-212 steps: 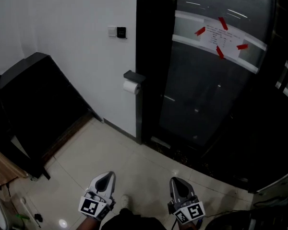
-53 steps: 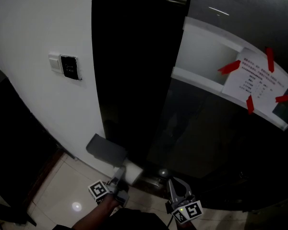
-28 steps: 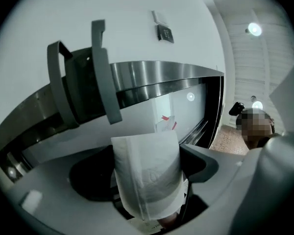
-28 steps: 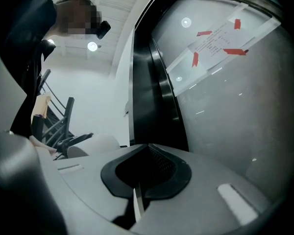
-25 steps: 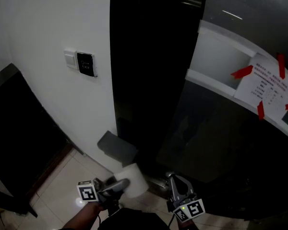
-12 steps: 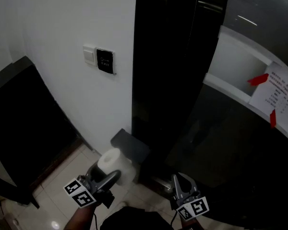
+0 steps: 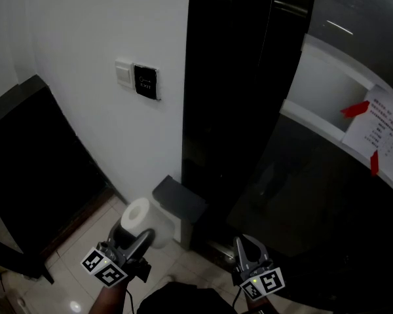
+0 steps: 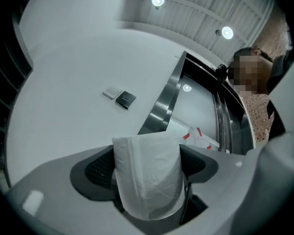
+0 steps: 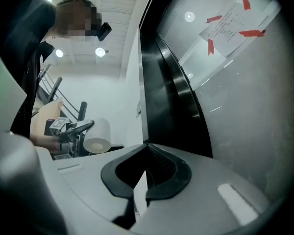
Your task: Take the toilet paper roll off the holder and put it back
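Observation:
A white toilet paper roll (image 7: 139, 218) is clamped in my left gripper (image 7: 143, 231), held just left of the dark grey holder (image 7: 179, 200) on the wall corner and apart from it. In the left gripper view the roll (image 8: 148, 175) stands on end between both dark pads (image 8: 95, 170), with its loose edge toward the camera. My right gripper (image 7: 242, 243) hangs lower right of the holder, jaws shut with nothing in them. The right gripper view shows the closed tips (image 9: 146, 153) and, off to its left, the roll (image 9: 97, 135) in the left gripper (image 9: 76, 128).
A white wall with a switch panel (image 7: 144, 82) rises behind the holder. To the right is a black glossy door (image 7: 249, 110) with a taped paper notice (image 7: 383, 126). A black cabinet (image 7: 26, 156) stands at the left on pale floor tiles (image 7: 65, 267).
The left gripper closed on the roll at the holder, drew it off, and has carried it left and slightly up. The right gripper has stayed shut and nearly still.

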